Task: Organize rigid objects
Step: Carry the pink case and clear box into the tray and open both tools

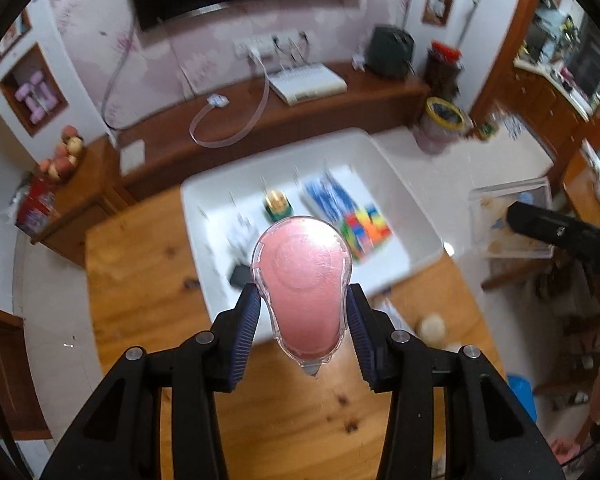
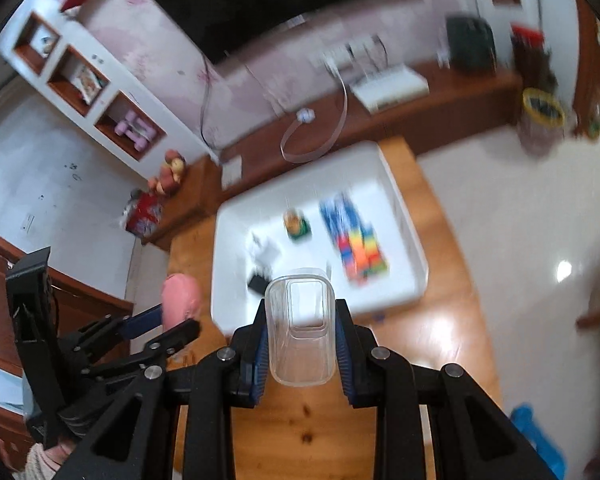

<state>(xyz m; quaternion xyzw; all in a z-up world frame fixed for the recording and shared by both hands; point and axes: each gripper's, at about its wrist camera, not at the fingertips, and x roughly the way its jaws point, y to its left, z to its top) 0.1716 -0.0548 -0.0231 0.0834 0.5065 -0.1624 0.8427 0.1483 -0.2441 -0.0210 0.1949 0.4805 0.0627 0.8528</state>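
Above the wooden table (image 1: 148,280) and its white tray (image 1: 220,280) of small items, the left gripper (image 1: 302,312) clamps a pink correction-tape dispenser (image 1: 302,280) while the right gripper (image 2: 302,344) grasps a clear plastic box (image 2: 300,332).

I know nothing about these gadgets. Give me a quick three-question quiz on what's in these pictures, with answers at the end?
1. True or false: the left gripper holds a pink, clear-edged tape dispenser.
2. What is clamped in the right gripper? A) a spoon B) a clear plastic box C) a sponge
3. Fill in: the white tray on the wooden table holds a multicoloured ____.

Key: 1 true; 2 B; 3 cube puzzle.
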